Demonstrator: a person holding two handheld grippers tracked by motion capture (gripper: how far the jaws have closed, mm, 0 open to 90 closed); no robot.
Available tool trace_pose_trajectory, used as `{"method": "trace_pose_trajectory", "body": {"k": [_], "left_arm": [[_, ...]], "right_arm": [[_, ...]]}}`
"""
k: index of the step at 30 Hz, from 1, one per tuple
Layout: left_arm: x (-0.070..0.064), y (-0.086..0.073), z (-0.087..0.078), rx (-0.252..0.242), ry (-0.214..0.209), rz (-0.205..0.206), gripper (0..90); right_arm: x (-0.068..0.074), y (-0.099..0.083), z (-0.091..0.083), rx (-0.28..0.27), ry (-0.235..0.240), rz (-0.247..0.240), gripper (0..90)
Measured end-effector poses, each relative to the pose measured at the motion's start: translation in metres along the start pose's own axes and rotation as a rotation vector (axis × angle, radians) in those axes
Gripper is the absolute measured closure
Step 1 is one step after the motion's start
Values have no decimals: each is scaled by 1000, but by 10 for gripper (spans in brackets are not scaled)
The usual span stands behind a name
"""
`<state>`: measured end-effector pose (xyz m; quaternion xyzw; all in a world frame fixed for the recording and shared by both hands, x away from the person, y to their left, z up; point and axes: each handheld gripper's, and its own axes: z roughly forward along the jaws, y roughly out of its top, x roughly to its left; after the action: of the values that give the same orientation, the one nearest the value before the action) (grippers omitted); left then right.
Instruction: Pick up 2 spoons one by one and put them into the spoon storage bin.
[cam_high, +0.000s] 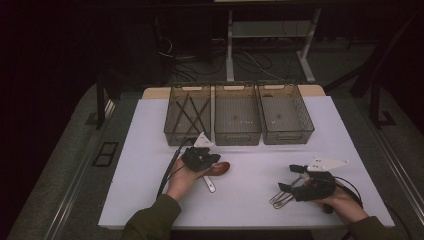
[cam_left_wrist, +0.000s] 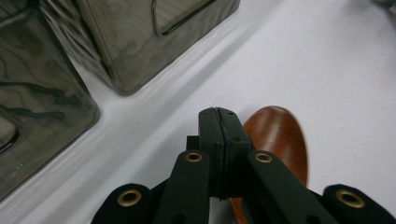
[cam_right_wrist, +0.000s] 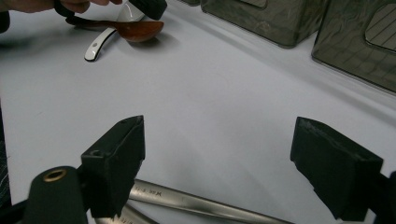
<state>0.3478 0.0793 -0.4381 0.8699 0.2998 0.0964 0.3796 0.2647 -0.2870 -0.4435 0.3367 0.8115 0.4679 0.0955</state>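
Smoky bins (cam_high: 237, 135), chopsticks (cam_high: 190, 114) leftmost

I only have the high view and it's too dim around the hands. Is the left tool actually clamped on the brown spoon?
Observer: The left gripper view shows the left tool with its jaws pressed shut and nothing between their tips. The brown spoon has its bowl lying just past them, off to one side.
Operator: And the right tool, is it open or closed over that metal utensil?
Observer: The right tool is wide open. The metal utensil has its handle lying flat on the table, across the gap below the jaws, and it isn't gripped.
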Motion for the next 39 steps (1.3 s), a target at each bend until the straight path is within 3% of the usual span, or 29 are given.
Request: {"method": "trace_pose_trajectory", "body": {"k": [4, 11, 15, 21, 28, 32, 39], "left_arm": [[-2, 1, 3, 24, -2, 13, 884], [-7, 3, 2, 29, -50, 21, 884], [-9, 3, 3, 34, -52, 26, 879], [-7, 3, -4, 2, -50, 22, 717], [-5, -3, -18, -25, -104, 4, 496], [-7, -6, -23, -14, -138, 20, 436], [-11, -7, -17, 20, -145, 60, 396]], "right_arm": [[0, 0, 0, 1, 2, 1, 173], [0, 0, 0, 1, 2, 1, 174], [0, 0, -1, 0, 1, 2, 173], [0, 0, -1, 0, 1, 2, 173], [0, 0, -1, 0, 0, 2, 173], [0, 0, -1, 0, 0, 2, 173], [0, 0, -1, 1, 0, 2, 174]]}}
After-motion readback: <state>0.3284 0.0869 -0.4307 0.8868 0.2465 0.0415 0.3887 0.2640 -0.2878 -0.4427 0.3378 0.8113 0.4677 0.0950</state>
